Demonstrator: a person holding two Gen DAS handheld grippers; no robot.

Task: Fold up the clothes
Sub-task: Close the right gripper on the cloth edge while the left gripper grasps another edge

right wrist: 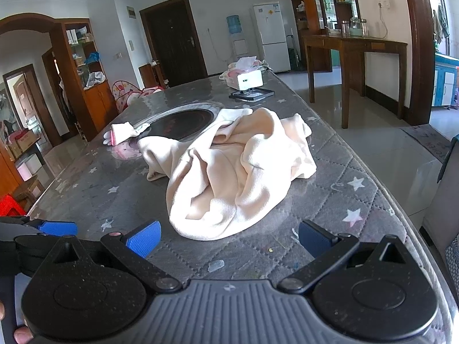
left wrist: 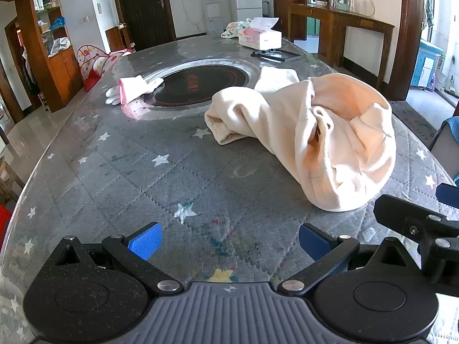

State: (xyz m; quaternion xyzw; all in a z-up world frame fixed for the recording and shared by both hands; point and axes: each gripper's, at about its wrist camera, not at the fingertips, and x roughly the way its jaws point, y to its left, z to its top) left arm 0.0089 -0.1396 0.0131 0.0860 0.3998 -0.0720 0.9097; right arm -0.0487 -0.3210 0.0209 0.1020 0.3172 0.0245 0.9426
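A cream sweatshirt (left wrist: 324, 137) lies crumpled in a heap on the grey star-patterned table cover (left wrist: 129, 172), one sleeve stretched left toward the round cooktop. In the right wrist view the same sweatshirt (right wrist: 238, 169) lies just ahead of the fingers. My left gripper (left wrist: 229, 243) is open and empty, low over the table, with the heap ahead and to its right. My right gripper (right wrist: 229, 242) is open and empty, directly before the heap's near edge. The other gripper shows at the right edge of the left wrist view (left wrist: 424, 229) and at the left edge of the right wrist view (right wrist: 54, 228).
A round black cooktop (left wrist: 198, 86) is set in the table's middle. White gloves with a pink cuff (left wrist: 134, 89) lie at its left rim. A tissue box (left wrist: 259, 38) and a black frame (left wrist: 275, 55) sit at the far end. The table's right edge (right wrist: 381, 177) drops to the floor.
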